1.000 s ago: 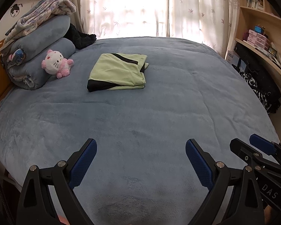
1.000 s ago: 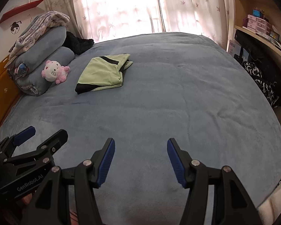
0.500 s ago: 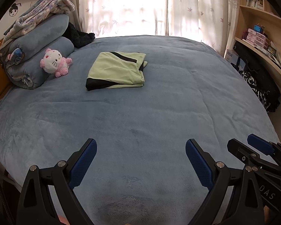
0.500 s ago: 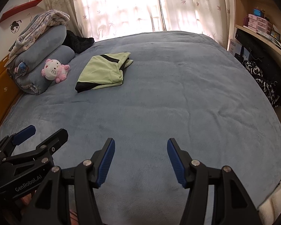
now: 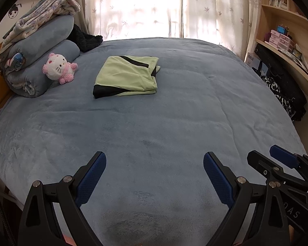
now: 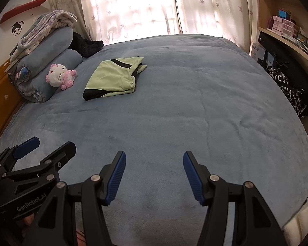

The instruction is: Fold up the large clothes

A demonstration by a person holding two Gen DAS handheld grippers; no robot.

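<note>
A light green garment with black trim (image 5: 126,75) lies folded into a flat rectangle on the blue bed cover (image 5: 174,112), far from both grippers; it also shows in the right wrist view (image 6: 113,78). My left gripper (image 5: 154,162) is open and empty, low over the near edge of the bed. My right gripper (image 6: 154,160) is open and empty, beside it to the right. The right gripper shows at the edge of the left wrist view (image 5: 273,160), and the left gripper at the edge of the right wrist view (image 6: 49,149).
Rolled blue blankets (image 5: 39,61) and a pink and white plush cat (image 5: 58,68) sit at the bed's far left. A dark garment (image 5: 86,40) lies by the curtains. Wooden shelves (image 5: 287,45) and dark bags (image 5: 285,94) stand along the right side.
Both grippers have drawn back and tilted slightly, so the folded garment sits a little lower in the views. Both stay open and empty.
</note>
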